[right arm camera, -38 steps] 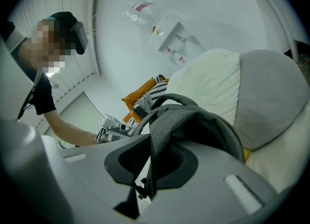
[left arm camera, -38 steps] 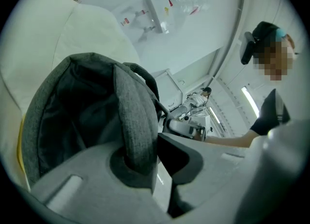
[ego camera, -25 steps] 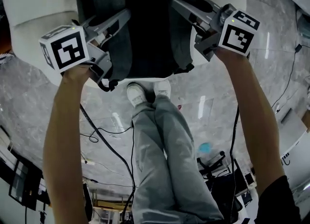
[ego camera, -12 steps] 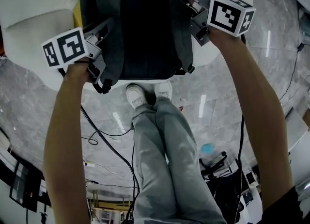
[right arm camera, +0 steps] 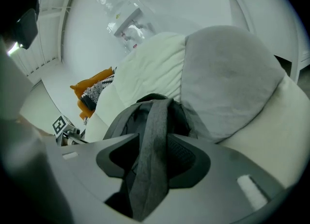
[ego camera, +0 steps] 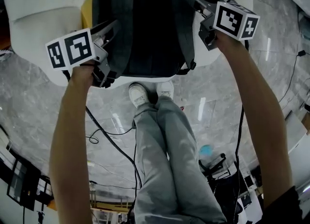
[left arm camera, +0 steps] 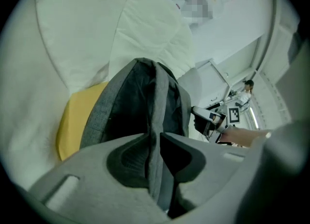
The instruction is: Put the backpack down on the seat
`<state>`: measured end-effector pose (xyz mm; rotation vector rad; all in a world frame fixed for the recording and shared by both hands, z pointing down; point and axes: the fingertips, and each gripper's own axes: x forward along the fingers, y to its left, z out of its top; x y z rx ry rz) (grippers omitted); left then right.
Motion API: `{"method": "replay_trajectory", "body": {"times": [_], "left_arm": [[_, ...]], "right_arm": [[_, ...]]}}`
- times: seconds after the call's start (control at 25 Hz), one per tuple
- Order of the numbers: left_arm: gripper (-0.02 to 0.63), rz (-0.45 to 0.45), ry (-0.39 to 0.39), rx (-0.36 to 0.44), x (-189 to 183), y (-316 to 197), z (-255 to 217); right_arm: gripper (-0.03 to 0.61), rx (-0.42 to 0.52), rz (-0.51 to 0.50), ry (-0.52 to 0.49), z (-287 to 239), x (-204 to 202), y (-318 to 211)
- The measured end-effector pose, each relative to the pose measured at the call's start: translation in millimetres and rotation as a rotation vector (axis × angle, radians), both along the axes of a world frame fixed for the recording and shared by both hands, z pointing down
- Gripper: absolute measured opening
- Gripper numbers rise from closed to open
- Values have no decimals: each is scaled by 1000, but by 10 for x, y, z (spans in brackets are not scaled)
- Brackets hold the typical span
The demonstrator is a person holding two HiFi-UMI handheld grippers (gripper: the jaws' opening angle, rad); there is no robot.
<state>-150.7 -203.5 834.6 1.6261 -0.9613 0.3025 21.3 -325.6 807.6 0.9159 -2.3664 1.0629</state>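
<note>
Releasing backpack (ego camera: 145,24), seat (ego camera: 38,9) bears it | left gripper (left arm camera: 154,143): jaws just parted, then narrowed slightly, strap (left arm camera: 154,106) loose between | right gripper (right arm camera: 154,155): just opened wide round other strap (right arm camera: 156,121)

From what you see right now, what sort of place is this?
Probably an indoor recording studio or lab with a lounge corner: a white sofa, a polished stone floor, and loose cables and equipment stands on it.

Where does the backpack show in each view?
Head view: backpack top centre, over the white seat.
Left gripper view: backpack centre, right of a yellow cushion.
Right gripper view: backpack lower centre, before a grey cushion.
Shared landmark: the white seat.
</note>
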Motion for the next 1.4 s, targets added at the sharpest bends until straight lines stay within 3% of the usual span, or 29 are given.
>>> {"method": "replay_trajectory", "body": {"times": [0.16, 0.48, 0.64, 0.72, 0.84, 1.0, 1.2, 1.4], "left_arm": [[0, -76, -8, -11, -221, 152, -168], [0, -53, -74, -1, -193, 354, -653], [0, -73, -51, -10, -7, 510, -954], [0, -89, -45, -1, 90, 584, -1119], [0, -42, -54, 41, 290, 651, -1356], [0, 92, -145, 110, 426, 825, -1782], [0, 55, -149, 222, 557, 867, -2431], [0, -35, -97, 296, 681, 1014, -3106]], "right_arm": [[190, -27, -13, 30, -86, 189, 208], [137, -35, 11, 62, -472, 326, 626], [109, -40, 28, 27, -819, 272, 879], [90, -18, -21, 44, -978, 208, 1015], [63, 14, -85, 94, -1129, 224, 1158], [29, 31, -99, 88, -1405, 224, 1338], [8, 85, -138, 65, -1936, 188, 1391], [8, 132, -113, 73, -2588, 218, 1523]]}}
